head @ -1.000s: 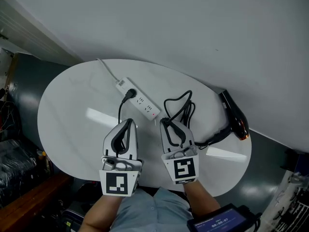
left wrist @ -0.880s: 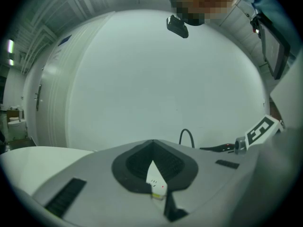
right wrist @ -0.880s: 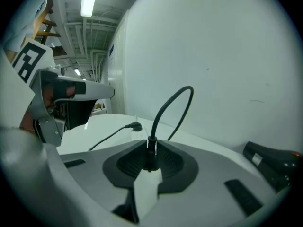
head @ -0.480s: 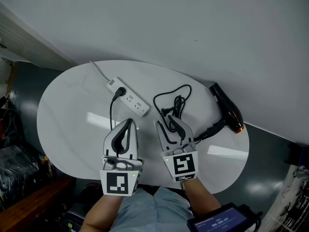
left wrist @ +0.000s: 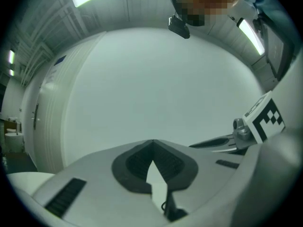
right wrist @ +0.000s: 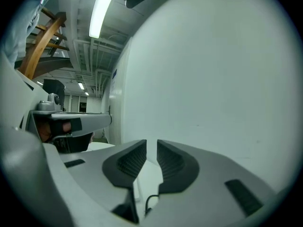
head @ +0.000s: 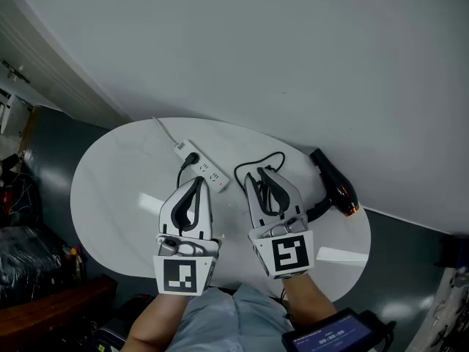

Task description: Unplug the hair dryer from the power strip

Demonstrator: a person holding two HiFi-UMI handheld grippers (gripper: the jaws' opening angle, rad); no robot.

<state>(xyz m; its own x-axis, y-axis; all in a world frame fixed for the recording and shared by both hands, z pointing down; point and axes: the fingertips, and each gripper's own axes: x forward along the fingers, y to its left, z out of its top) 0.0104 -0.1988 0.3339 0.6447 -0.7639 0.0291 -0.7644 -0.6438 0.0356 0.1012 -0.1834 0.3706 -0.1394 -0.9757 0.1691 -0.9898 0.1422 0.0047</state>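
On the white table (head: pixel 110 196), the power strip (head: pixel 202 169) lies slantwise near the far edge, and a black plug (head: pixel 192 158) sits in its socket nearest the strip's own white lead. From that plug a dark cord (head: pixel 181 173) runs toward the person and passes out of sight under the left gripper. The hair dryer (head: pixel 333 189) lies at the table's right rim, well apart from the strip, with loose loops of its cable (head: pixel 258 161) between the two. By the look of it, the task is not yet done: the plug appears seated, and pulling it out is all that is left.

Neither gripper touches the plug, the strip or the dryer. The left gripper (head: pixel 196 182) hangs over the table's near side, just this side of the strip, its jaws brought together at the tips and holding nothing; only bare tabletop and a bit of cord show in the gap behind the tips. The right gripper (head: pixel 264 173) hangs beside it, above the cable loops; its jaws stand a narrow slit apart and are closing, with nothing between them.
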